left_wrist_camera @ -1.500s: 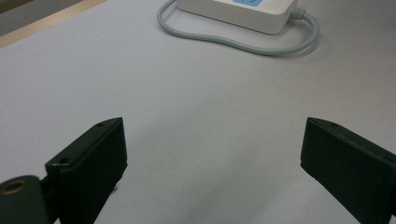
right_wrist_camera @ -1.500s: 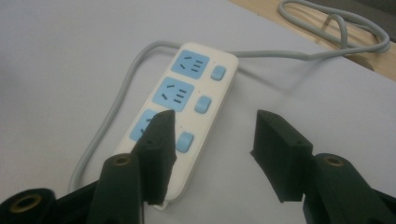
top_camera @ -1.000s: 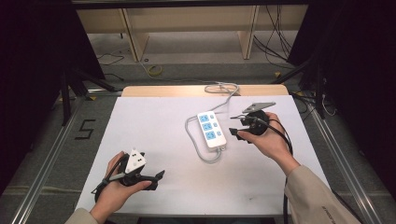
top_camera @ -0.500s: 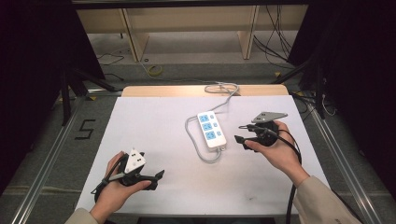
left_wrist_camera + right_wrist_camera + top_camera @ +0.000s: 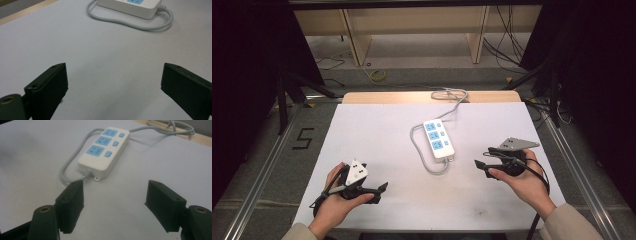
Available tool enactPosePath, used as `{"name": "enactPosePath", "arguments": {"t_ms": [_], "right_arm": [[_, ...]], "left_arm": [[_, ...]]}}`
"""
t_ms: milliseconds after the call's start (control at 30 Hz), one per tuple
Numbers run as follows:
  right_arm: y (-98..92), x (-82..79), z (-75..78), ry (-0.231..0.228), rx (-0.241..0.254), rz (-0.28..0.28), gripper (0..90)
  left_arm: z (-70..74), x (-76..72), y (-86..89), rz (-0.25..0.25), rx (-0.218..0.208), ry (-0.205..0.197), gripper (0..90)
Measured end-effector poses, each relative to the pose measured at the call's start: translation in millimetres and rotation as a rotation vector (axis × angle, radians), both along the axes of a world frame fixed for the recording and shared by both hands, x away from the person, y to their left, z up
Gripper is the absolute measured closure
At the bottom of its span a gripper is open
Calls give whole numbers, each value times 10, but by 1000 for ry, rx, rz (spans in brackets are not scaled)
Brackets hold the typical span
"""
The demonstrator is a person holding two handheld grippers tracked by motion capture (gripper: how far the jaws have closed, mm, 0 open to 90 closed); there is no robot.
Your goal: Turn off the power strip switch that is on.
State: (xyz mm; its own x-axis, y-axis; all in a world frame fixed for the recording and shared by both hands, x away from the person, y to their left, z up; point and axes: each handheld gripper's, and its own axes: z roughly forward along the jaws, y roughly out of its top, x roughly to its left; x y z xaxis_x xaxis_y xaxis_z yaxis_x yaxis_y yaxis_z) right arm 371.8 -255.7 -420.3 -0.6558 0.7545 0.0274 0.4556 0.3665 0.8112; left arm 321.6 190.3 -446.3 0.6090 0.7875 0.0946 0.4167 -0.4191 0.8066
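Both grippers' jaws apart, empty; right gripper (image 5: 113, 202) view shows power strip (image 5: 103, 151) switches.

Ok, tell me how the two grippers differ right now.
The right gripper sits close beside the power strip; the left gripper rests farther off, near the table's front edge. The right gripper carries a grey three-cornered plate; the left gripper has a white top. Both are open with nothing between their jaws.

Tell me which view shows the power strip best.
The right gripper view: the power strip lies whole and close, with three blue sockets and three switches plain to see. The high view shows it whole but small, with its cord looping around. The left gripper view cuts it off at the top edge.
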Motion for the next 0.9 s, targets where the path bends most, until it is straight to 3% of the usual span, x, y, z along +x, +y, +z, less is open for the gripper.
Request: {"name": "enactPosePath", "arguments": {"t_ms": [367,767,833,900], "right_arm": [[-207,-215,-124,-26,51,-24,275],[-296,-252,-138,-30,52,-43,270],[-296,-253,-137,-31,53,-44,270],[-297,-253,-132,-34,57,-47,270]], "left_arm": [[7,-6,2,-3,1,-1,68],[8,0,-10,-10,4,0,68],[3,1,-22,-16,0,6,68],[-14,9,-68,-41,-10,37,70]]}}
